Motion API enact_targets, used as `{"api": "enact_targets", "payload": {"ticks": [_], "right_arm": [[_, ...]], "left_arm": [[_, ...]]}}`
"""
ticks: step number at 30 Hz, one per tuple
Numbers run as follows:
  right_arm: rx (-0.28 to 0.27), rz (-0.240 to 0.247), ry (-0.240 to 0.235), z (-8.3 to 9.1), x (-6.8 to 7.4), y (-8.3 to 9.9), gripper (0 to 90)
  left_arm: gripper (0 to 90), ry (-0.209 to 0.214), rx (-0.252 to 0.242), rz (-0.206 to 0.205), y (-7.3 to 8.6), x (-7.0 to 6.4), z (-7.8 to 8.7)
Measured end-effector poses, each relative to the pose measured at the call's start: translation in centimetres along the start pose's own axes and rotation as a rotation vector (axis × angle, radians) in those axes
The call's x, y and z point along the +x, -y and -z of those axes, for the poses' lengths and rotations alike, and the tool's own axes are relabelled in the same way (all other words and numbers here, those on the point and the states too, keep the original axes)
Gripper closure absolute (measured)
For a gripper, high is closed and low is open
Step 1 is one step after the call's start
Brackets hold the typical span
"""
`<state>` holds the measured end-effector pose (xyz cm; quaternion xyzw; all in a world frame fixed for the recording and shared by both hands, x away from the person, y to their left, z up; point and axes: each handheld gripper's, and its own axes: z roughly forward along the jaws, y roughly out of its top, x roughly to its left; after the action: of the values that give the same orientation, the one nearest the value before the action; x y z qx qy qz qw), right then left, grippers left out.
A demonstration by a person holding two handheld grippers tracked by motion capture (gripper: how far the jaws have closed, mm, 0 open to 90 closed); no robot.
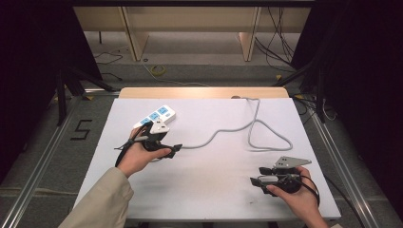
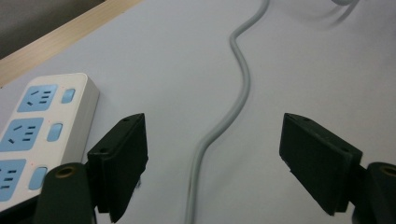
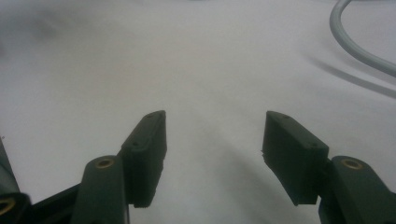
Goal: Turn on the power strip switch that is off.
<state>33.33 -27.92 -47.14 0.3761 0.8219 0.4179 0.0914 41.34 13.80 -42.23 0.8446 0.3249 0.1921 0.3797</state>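
A: Left gripper first — what's it doing?

B: Jaws spread wide, nothing between the pads. It hovers low over the cord, which runs up the gap between the jaws, and the strip lies just left of the left jaw.

A: And on the table as a whole?

B: The strip sits far left on the white table, with the cord snaking right into a loop and off the far edge. The left gripper is at the strip's near end, where the cord leaves it.

A: So the step looks like a grab on the cord?

B: I'd judge so. Centre the cord between the pads, come straight down, and close near the strip — the cord is thin and round, so an off-centre pinch may roll it out.

A: The right gripper?

B: Also open and empty, resting near right, well apart from the loop. Keep it clear until needed.
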Motion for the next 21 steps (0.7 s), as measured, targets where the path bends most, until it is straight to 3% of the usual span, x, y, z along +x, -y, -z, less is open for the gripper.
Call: {"api": "enact_targets", "payload": {"ticks": [3,13,21], "right_arm": [[-0.001,0.002,0.000,0.0,0.0,0.0,40.7],[-0.001,0.003,-0.001,0.0,0.0,0.0,40.7],[0.002,0.002,-0.001,0.0,0.1,0.0,40.7]], "left_arm": [[22.7,0.001,0.016,-0.023,0.8,-0.6,-0.1],[22.6,0.032,0.016,-0.009,3.7,-2.5,-0.1],[22.5,0.027,-0.006,-0.001,5.5,-3.7,0.1]]}}
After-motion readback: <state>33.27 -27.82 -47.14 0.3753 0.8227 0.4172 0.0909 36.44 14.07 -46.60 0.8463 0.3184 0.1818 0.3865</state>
